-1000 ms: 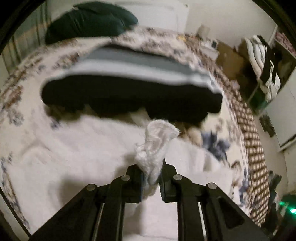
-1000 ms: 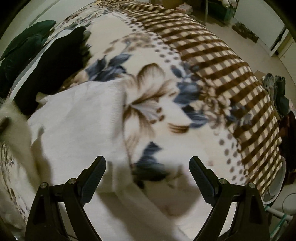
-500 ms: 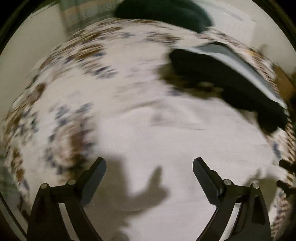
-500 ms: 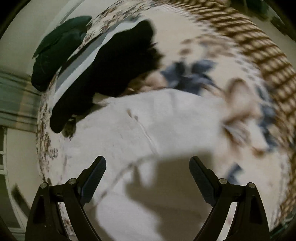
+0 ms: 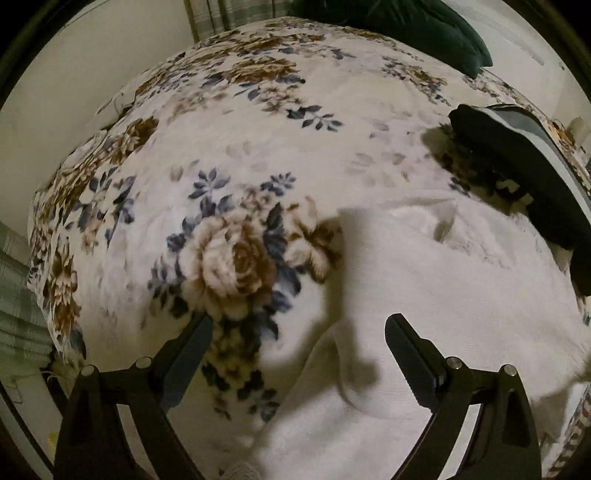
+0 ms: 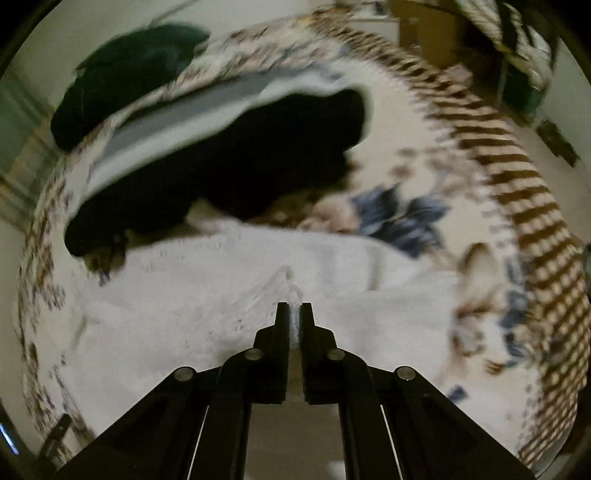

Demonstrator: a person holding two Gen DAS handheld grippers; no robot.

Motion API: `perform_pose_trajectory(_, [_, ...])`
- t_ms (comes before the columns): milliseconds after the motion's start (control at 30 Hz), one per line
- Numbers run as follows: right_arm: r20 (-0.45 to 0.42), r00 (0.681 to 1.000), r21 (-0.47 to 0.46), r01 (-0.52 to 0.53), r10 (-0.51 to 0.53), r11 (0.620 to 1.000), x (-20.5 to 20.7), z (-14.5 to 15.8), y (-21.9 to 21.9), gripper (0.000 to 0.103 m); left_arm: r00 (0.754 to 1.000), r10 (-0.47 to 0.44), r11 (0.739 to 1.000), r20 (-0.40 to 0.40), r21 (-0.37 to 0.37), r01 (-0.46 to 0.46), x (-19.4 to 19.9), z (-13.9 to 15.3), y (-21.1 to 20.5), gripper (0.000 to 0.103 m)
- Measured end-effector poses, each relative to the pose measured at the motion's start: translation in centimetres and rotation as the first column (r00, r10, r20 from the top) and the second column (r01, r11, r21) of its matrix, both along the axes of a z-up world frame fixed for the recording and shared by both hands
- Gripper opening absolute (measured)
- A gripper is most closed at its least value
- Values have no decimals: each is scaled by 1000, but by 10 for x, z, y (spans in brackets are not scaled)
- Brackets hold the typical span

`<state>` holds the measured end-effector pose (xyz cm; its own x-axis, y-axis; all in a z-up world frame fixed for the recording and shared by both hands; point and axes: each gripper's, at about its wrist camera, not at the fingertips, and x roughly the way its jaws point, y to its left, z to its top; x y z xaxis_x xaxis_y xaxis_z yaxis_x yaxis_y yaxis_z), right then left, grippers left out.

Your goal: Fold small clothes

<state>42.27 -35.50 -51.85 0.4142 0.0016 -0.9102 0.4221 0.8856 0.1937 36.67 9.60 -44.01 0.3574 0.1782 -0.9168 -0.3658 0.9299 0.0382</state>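
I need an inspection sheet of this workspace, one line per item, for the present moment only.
Surface: bed with floral blanket.
Job's things: white garment spread flat; black garment with grey stripes beyond it.
Clutter: dark green cushion at the far end.
Grippers: left gripper open above the white garment's edge; right gripper shut on the white garment.
Cables: nothing seen.
Surroundings: pale walls, curtain, blurred furniture.
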Motion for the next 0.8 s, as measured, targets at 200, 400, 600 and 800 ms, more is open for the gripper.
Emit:
perform_pose_trajectory(200, [-32, 983, -19, 180, -181, 983, -39, 8, -77, 5, 998, -49, 998, 26, -24, 50, 21, 0, -16, 96])
perform_pose_trajectory(400, [-121, 958, 19, 265, -261, 964, -65, -26, -117, 5, 985, -168, 986, 21, 9, 168, 63, -17, -54, 96])
perform_pose_trajectory(600, [-114, 954, 80, 289, -279, 954, -79, -40, -129, 5, 971, -239, 966, -9, 101, 239, 109, -40, -72, 96])
perform_pose_trajectory(800, [-198, 956, 231, 260, -217, 938, -83, -66, -135, 8, 962, -257, 956, -94, 119, 267, 138, -65, -63, 96])
